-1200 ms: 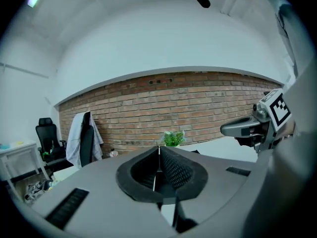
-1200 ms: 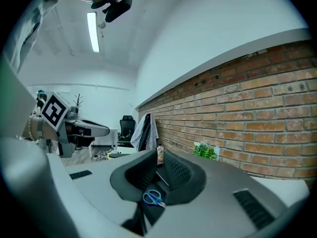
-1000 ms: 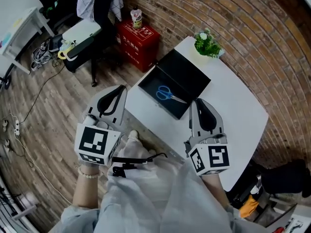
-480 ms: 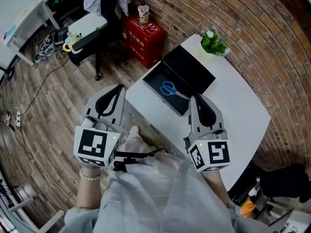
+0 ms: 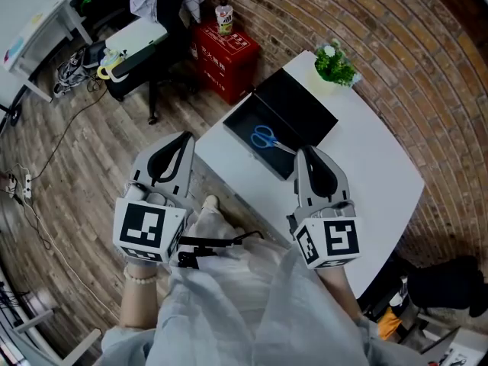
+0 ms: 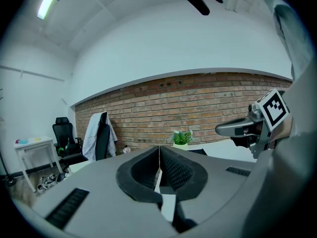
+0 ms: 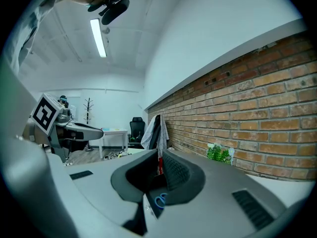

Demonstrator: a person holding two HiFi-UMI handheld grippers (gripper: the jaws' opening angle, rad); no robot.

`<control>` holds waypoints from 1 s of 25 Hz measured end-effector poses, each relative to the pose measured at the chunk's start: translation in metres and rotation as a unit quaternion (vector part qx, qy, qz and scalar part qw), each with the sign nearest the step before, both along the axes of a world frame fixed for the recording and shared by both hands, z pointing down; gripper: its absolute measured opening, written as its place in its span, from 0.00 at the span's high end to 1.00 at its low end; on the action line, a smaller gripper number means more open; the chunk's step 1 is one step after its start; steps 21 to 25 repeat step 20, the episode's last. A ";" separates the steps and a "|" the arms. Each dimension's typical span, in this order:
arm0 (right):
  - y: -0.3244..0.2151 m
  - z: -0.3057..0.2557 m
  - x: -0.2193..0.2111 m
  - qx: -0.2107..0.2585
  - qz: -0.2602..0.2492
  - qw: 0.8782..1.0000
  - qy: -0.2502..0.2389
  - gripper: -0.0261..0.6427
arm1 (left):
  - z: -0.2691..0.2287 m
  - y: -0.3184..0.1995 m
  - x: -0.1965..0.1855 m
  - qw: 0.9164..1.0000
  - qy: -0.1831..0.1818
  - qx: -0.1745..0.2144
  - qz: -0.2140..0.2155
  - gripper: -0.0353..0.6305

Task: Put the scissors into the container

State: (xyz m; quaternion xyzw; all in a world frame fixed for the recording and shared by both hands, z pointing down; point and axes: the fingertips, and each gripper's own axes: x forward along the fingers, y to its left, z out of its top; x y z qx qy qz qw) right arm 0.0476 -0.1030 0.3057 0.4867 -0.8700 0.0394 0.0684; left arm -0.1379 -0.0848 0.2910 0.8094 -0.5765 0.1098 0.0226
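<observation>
Brick-walled room, white table (image 5: 374,166). On it, an open black container (image 5: 301,109). Near side of the container: left gripper (image 5: 185,139) off the table edge, right gripper (image 5: 302,154) just beside the container, both closed on nothing. Beyond the container, potted plant (image 5: 334,65). Inside the container, blue-handled scissors (image 5: 266,138).

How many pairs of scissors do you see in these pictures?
1. The scissors lie inside the black container on the white table. No second pair shows, though one may be hidden.

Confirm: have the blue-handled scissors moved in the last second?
No. The blue-handled scissors lie in the same spot inside the black rectangular container as before.
</observation>
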 end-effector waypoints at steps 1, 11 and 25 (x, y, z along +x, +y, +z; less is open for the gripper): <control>0.000 0.001 0.000 -0.001 0.000 1.000 0.000 0.88 | -0.001 0.000 0.001 1.000 0.002 0.001 0.000 0.91; 0.002 0.002 0.002 -0.004 0.004 1.000 0.007 0.88 | -0.005 0.002 0.009 1.000 0.004 0.010 0.015 0.92; 0.005 0.007 0.001 -0.011 0.001 1.000 0.008 0.88 | -0.003 0.006 0.012 1.000 0.005 0.015 0.019 0.92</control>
